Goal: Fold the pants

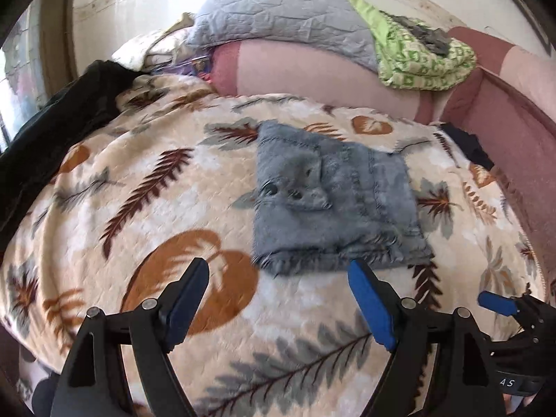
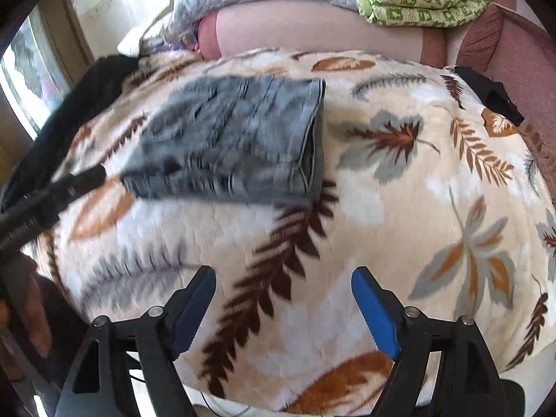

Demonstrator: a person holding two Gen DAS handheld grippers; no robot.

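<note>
The pants (image 1: pixel 333 201) lie folded into a compact grey-blue denim bundle with a frayed hem toward me, on a cream blanket with a leaf print (image 1: pixel 139 208). My left gripper (image 1: pixel 278 266) hovers open just in front of the bundle's near edge, with nothing between its fingers. In the right wrist view the pants (image 2: pixel 236 139) sit up and to the left. My right gripper (image 2: pixel 283 271) stands open over the bare blanket (image 2: pixel 417 208), well short of them. One blue pad (image 1: pixel 497 304) of the right gripper shows at the lower right of the left wrist view.
A grey quilt (image 1: pixel 278 17) and a green patterned cloth (image 1: pixel 424 59) are piled on the pink upholstered back (image 1: pixel 312 76) behind the blanket. A black garment (image 1: pixel 69 111) lies along the left edge. A small black cloth (image 2: pixel 490 93) sits at the far right.
</note>
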